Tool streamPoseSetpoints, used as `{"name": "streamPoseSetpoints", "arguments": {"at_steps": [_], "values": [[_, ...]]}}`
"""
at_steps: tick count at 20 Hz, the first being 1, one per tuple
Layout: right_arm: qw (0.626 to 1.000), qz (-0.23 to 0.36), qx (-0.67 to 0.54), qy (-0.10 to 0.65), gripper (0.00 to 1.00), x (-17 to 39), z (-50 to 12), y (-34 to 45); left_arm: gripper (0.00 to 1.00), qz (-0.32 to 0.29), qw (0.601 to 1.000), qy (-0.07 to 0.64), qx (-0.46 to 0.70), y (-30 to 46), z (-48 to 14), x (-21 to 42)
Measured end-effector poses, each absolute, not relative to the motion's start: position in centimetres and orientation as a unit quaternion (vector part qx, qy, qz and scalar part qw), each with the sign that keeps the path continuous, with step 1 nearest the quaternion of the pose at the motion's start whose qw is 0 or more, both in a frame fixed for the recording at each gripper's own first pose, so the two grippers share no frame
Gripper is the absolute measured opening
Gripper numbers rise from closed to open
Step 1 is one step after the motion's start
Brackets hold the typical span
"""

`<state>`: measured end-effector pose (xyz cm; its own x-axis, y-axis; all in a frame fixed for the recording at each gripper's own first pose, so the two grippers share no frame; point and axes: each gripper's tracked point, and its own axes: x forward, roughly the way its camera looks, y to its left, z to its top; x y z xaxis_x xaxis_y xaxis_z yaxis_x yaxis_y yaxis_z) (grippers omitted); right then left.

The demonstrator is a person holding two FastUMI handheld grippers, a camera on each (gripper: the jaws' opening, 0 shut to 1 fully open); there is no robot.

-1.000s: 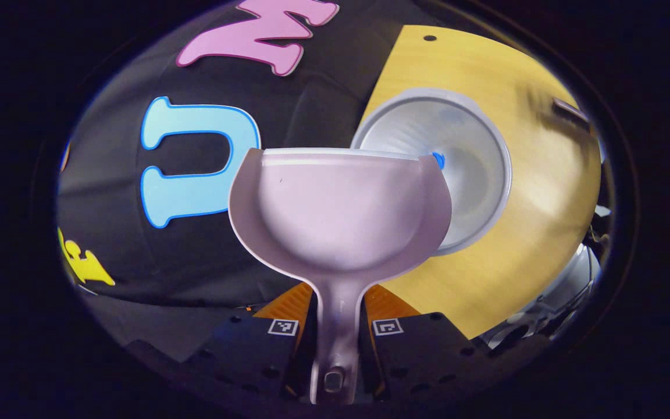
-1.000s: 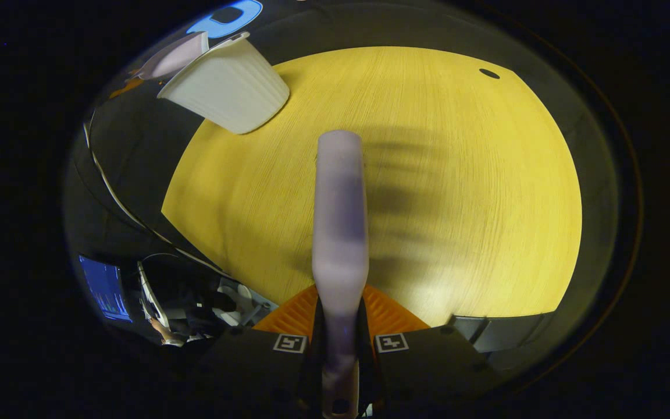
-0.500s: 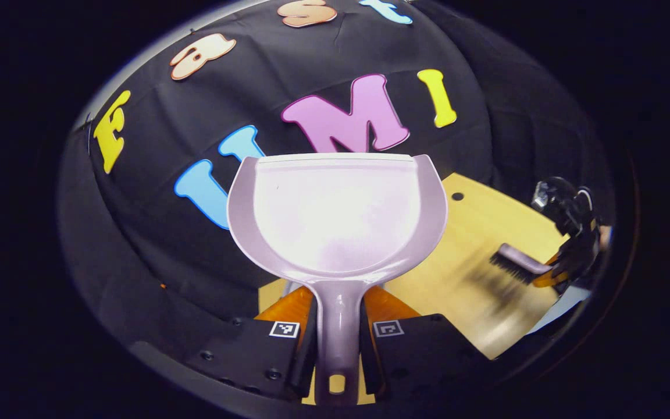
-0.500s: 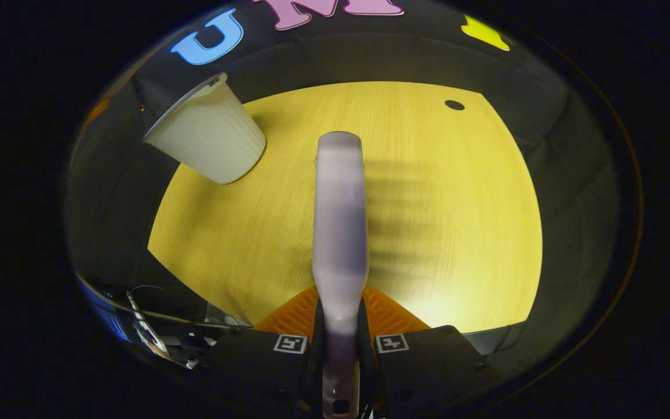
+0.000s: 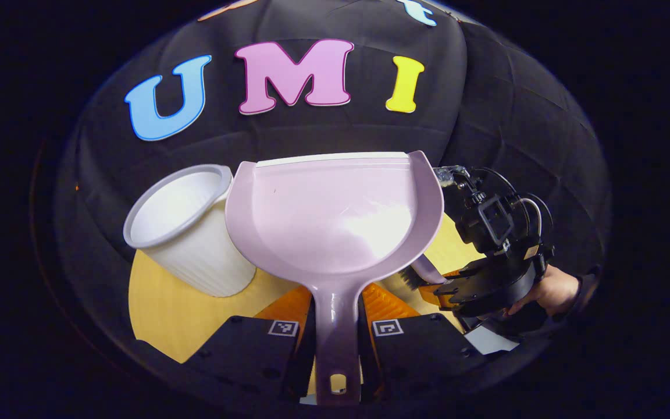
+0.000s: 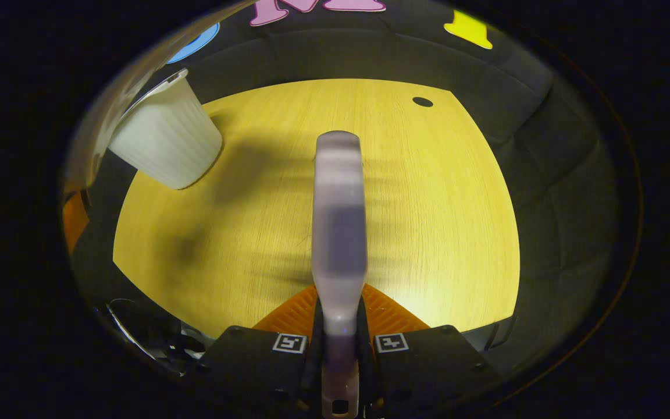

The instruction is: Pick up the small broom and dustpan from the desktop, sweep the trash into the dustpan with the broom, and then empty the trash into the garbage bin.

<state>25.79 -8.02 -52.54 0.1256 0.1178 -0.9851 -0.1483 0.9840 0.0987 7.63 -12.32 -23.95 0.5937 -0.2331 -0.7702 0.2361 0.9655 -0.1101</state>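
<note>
My left gripper is shut on the handle of the pale lilac dustpan, whose pan looks bare and is held level above the desk. The white ribbed garbage bin stands just left of the pan on the wooden desktop. In the right gripper view my right gripper is shut on the lilac broom, which points forward over the desktop; its bristles are hidden beneath its back. The bin stands at the far left there. The right gripper with the broom's bristles shows beside the dustpan.
A person's hand holds the right gripper. A small dark hole marks the desktop's far right part. The black cloth wall closes the desk's far side. A dark shadow lies beside the bin.
The left gripper has swung the dustpan away from over the bin's mouth, back to level, with the bin now at its left. The right gripper and broom have drifted slightly; the bin shifted left in its view.
</note>
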Motion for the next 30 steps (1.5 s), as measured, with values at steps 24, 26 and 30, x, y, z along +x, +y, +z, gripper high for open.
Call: {"name": "streamPoseSetpoints", "arguments": {"at_steps": [24, 26, 30], "values": [[0.669, 0.107, -0.017, 0.735, 0.57, 23.4, -59.5, -3.7, 0.43, -0.005, 0.813, 0.58, -0.042, -12.6, -41.0, 4.3], [0.674, 0.104, -0.028, 0.731, 0.85, 23.3, -59.2, -4.3, 0.61, -0.013, 0.817, 0.574, -0.049, -13.2, -40.6, 4.7], [0.718, 0.097, -0.015, 0.69, 1.0, 24.5, -55.0, -5.5, 0.72, -0.013, 0.843, 0.533, -0.065, -12.3, -36.8, 4.2]]}}
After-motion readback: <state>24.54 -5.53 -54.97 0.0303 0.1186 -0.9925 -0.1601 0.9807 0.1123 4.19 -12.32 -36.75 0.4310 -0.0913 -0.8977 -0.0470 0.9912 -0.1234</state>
